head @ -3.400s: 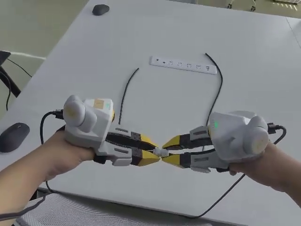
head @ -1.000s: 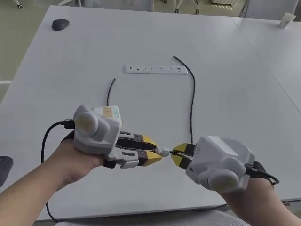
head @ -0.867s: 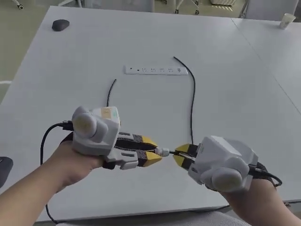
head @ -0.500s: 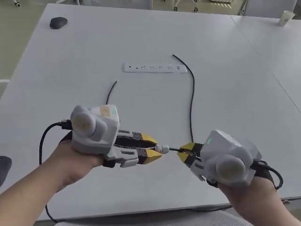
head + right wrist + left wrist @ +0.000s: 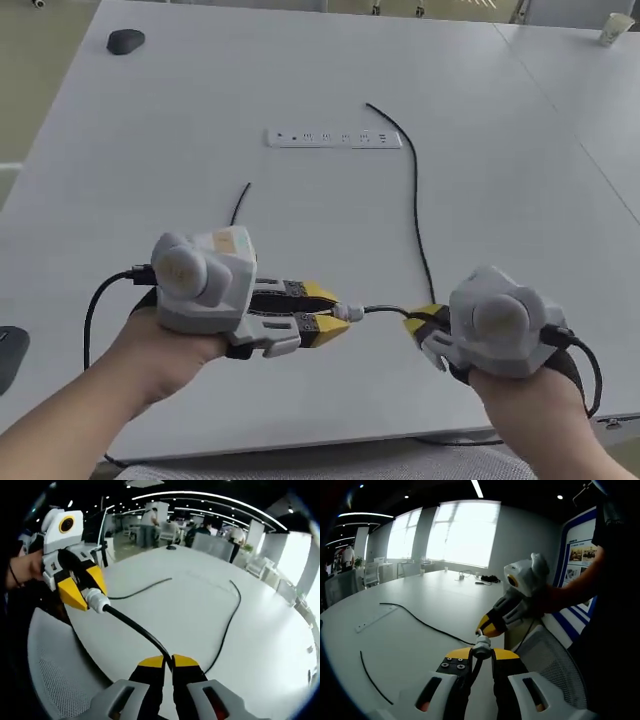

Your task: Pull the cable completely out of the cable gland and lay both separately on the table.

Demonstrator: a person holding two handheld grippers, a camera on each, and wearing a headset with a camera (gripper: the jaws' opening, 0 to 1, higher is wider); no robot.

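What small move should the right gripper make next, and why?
Probably draw the right gripper straight away from the left gripper: the right jaws are shut on the cable, which runs into the cable gland clamped in the left gripper.

Cable gland (image 5: 348, 313) body hidden inside left tongs (image 5: 340, 316); mouse (image 5: 8, 353) cut by left edge

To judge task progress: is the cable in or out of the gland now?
In: the cable runs from the right gripper straight into the gland held by the left gripper.
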